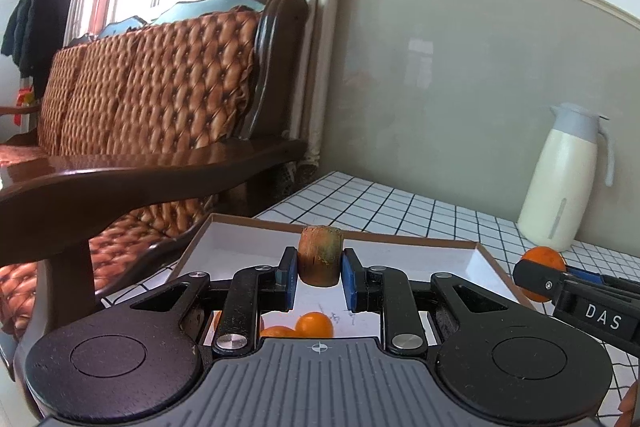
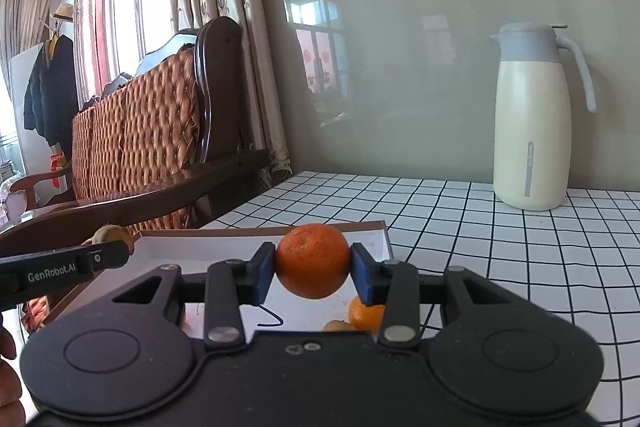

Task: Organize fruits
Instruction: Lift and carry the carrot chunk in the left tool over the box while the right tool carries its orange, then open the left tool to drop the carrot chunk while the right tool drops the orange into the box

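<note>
The left tongs [image 1: 319, 275] are clamping a brownish, green-tinged stubby fruit [image 1: 320, 254] between their blue pads, the piece standing upright and poking above the fingertips. It is hanging over the shallow white box [image 1: 240, 247] with the brown rim, towards the box's far edge. Below it, seen through the gap in the tongs, small orange fruits [image 1: 316, 323] are lying on the box floor, apart from the held piece. The right tongs [image 2: 313, 269] are gripping a round orange [image 2: 313, 259] squarely at its sides, the pads pressing on it, and it is riding over the same box near its right-hand far corner. Under it another orange [image 2: 365, 315] and a paler fruit [image 2: 338, 325] are resting in the box. In the left wrist view the right tongs are showing at the right edge with the orange between the fingers; in the right wrist view the left tongs are reaching in from the left with the brownish piece at their tip, so the two held fruits are sitting side by side but well apart. The box is lying on the white gridded surface [image 2: 500, 247] near its corner, and a cream thermos jug [image 2: 534, 119] is standing by the wall, away from both tongs. A wooden sofa [image 1: 160, 87] is standing beside the surface.
</note>
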Demonstrator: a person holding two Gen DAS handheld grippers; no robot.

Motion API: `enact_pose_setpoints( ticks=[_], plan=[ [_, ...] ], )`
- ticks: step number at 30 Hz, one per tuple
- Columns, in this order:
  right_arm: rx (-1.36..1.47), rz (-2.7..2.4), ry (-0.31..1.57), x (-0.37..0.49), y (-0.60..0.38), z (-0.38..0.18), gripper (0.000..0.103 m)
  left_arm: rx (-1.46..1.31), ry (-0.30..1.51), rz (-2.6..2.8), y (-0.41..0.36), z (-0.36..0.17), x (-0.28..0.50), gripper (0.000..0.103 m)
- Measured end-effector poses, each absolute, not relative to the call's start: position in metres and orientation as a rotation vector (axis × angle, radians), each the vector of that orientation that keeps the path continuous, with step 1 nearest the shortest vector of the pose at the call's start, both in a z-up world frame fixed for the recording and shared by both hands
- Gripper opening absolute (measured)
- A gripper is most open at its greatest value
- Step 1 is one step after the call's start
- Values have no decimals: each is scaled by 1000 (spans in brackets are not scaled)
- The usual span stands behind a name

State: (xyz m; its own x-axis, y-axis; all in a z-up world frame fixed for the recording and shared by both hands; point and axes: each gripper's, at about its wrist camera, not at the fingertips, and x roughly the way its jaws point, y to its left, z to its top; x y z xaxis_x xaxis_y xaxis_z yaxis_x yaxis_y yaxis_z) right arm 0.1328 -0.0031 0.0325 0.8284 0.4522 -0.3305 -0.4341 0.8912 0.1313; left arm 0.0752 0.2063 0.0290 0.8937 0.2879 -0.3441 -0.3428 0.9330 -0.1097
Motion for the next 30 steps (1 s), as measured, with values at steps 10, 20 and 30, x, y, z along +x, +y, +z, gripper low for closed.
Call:
enact_pose_setpoints(
  ticks=[10, 20, 30],
  plan=[
    [48, 457, 384, 149, 4, 27, 32, -197, 345, 348, 215, 22, 87, 23],
    [43, 452, 396, 169, 11, 26, 32, -199, 372, 368, 221, 16, 102, 23],
    [20, 397, 421, 187, 17, 19, 69, -232, 494, 424, 246, 7, 142, 58]
  ],
)
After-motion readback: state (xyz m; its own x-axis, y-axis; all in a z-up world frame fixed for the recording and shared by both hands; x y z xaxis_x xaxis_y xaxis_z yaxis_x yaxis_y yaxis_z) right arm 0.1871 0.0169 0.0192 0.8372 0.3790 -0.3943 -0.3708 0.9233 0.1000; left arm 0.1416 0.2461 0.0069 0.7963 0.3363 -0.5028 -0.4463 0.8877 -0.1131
